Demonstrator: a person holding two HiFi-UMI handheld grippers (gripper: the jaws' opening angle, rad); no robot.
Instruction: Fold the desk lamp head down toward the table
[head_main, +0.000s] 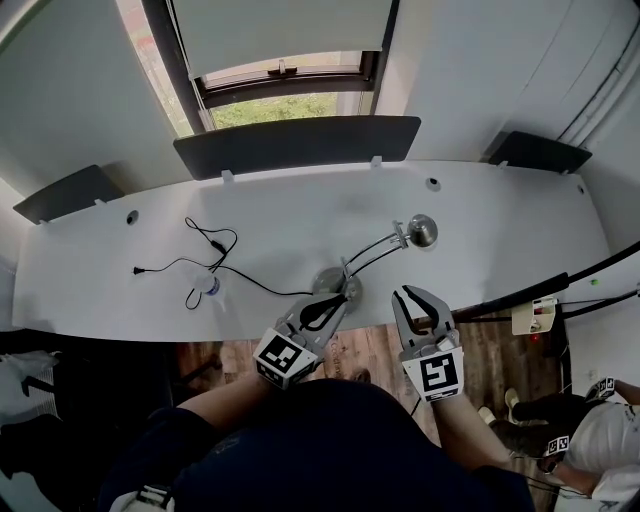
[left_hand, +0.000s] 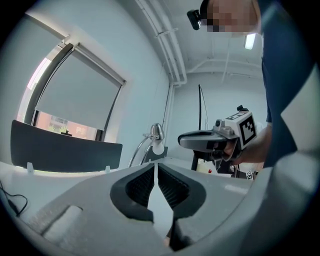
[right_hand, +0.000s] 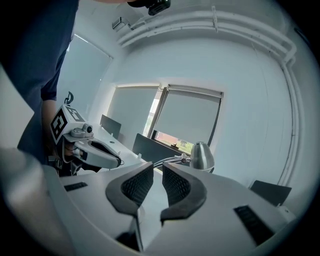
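— Where is the left claw (head_main: 338, 302)?
— At the near edge of the worktop (head_main: 300, 215). Its jaws are pressed together, pad on pad, with nothing caught between them.
— And the desk lamp?
— The lamp base (head_main: 335, 283) sits right ahead of that claw's tips. From the head view I can't tell whether they touch it. In the left gripper view the two thin arms (left_hand: 135, 150) rise just past the tips and curve up to the lamp head (left_hand: 156, 131). The head stands raised over the worktop, above and a little beyond the closed jaws.
— What about the right claw (right_hand: 158, 170)?
— It's beside the left one, on its right, and off the lamp. Its jaws stand a little apart and the gap holds nothing.
— Where is the head from there?
— It's ahead of the right claw and slightly to the right of its tips, with open space between them. The arms come in from the left, behind the tips.
— Anything else?
— A black cord (head_main: 215, 262) lies on the worktop to the left of the left claw, well apart from both claws.
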